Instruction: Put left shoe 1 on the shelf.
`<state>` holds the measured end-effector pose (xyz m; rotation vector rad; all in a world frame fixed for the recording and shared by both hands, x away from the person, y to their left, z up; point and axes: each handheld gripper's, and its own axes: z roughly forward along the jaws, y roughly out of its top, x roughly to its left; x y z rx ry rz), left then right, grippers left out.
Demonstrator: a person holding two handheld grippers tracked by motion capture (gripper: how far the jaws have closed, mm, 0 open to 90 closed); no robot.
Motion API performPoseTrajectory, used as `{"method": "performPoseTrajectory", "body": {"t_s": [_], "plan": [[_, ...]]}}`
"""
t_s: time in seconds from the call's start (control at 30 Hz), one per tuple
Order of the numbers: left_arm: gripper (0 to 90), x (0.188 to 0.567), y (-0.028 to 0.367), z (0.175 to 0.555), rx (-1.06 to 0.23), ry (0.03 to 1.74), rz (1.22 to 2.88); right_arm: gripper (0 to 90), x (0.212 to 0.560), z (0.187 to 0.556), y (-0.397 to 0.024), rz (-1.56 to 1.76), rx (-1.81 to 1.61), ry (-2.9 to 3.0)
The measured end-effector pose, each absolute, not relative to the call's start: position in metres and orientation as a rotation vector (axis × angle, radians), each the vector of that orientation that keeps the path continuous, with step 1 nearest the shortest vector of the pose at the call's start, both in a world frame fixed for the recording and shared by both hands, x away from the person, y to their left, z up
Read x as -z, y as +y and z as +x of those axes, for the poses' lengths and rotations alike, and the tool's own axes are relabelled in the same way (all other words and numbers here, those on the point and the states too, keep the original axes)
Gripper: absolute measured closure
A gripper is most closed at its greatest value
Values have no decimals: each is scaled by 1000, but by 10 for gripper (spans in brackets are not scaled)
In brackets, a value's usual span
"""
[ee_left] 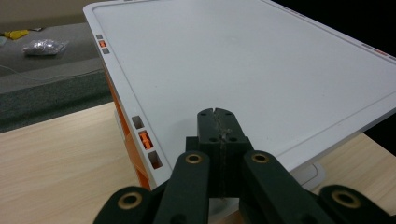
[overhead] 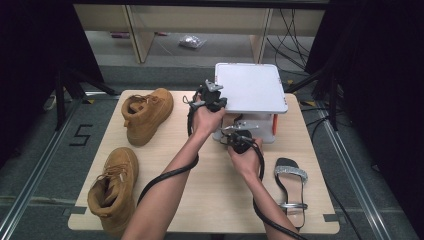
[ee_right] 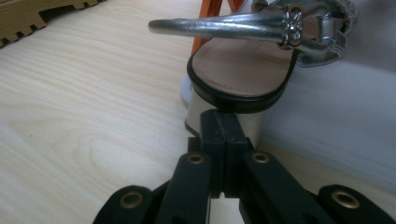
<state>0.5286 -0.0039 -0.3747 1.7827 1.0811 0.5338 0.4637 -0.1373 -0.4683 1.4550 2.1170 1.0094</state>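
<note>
Seen from the high view: wooden table (overhead: pixel 210 200) with two tan boots, one upright at the far left (overhead: pixel 146 114), one nearer the front edge (overhead: pixel 113 187), and a black sandal with a glittering strap (overhead: pixel 291 186) lying at the right; both forearms reaching forward to a white two-tier shoe rack (overhead: pixel 252 87) at the far middle, left gripper (overhead: pixel 212 97) raised to the edge of the top shelf, right gripper (overhead: pixel 239 137) lower, at the rack's open lower level. From the left gripper view: jaws pressed together with nothing between them, tips resting on or just above the bare white shelf top (ee_left: pixel 261 70), orange side fittings (ee_left: pixel 145 140) showing along its edge. From the right gripper view: jaws likewise shut and empty, pointed level at the block heel of a silver-strapped sandal (ee_right: pixel 247 60) standing on the rack's lower shelf (ee_right: pixel 336 121), tips just at or touching the heel. Likely step: nudging this sandal deeper onto the lower shelf while steadying the rack from above. Next, probably: a short level push, kept square to the heel to avoid tipping or twisting the shoe.
</note>
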Motion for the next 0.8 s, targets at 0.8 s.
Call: {"method": "performPoseTrajectory", "body": {"t_s": [0.8], "plan": [[897,374,-4,529,-526,1092,1780,900,483,497,-131,1458,-954,2072]]}}
